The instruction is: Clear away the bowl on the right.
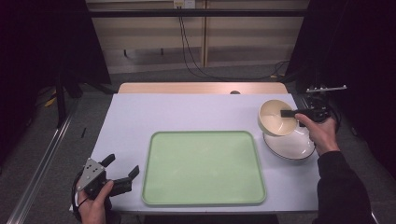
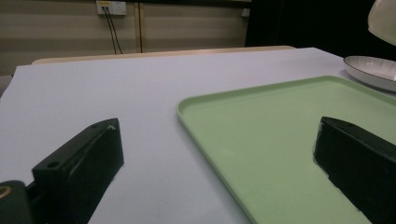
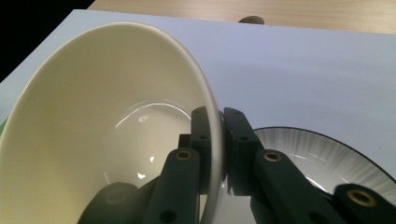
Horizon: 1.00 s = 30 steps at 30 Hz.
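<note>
Bowl [image 1: 275, 117], cream, tilted above plate [image 1: 292, 145], right claw [image 1: 290, 113] pinching its rim; left claw [image 1: 122, 171] spread, idle. Judged: keep pinch firm, level bowl before lowering onto tray [image 1: 203, 168]

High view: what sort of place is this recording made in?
Probably a lab recording station, not a home: a white table with black curtains at the sides, loose cables down a plain wall, and an aluminium rail on the floor.
</note>
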Motion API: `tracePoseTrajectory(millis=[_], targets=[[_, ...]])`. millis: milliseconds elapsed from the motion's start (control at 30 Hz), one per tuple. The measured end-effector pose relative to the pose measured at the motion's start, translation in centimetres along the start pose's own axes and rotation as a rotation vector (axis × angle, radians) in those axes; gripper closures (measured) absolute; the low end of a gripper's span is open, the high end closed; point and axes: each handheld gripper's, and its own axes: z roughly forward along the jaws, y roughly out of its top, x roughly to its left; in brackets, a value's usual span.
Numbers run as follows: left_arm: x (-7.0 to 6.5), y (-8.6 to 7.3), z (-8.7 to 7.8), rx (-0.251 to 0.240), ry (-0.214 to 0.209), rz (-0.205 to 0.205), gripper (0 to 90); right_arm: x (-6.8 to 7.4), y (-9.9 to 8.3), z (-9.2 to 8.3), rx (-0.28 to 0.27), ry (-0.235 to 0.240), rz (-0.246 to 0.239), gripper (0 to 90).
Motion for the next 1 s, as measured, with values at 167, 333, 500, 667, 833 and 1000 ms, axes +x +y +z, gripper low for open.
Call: tracePoseTrajectory(millis=[167, 333, 500, 667, 833, 1000], targets=[[0.0, 0.0, 0.0, 0.002, 0.001, 0.002, 1.6, 0.4, 0.1, 0.5, 0.009, -0.006, -0.015, 84.0], [0.0, 0.0, 0.0, 0.002, 0.003, 0.002, 1.6, 0.7, 0.1, 1.3, 0.030, 0.003, -0.031, 84.0], [0.0, 0.0, 0.0, -0.001, 0.003, 0.000, 1.6, 1.2, 0.0, 2.0, 0.041, 0.013, -0.038, 83.9], [0.0, 0.0, 0.0, 0.000, 0.001, 0.000, 1.6, 1.4, 0.1, 2.3, 0.041, 0.013, -0.035, 83.9], [-0.1, 0.0, 0.0, -0.002, 0.004, -0.001, 1.6, 1.7, 0.3, 2.7, 0.042, 0.027, -0.034, 83.9], [-0.1, 0.0, 0.0, -0.005, -0.001, -0.003, 1.6, 2.5, 0.5, 3.3, 0.057, 0.030, -0.046, 83.9]])
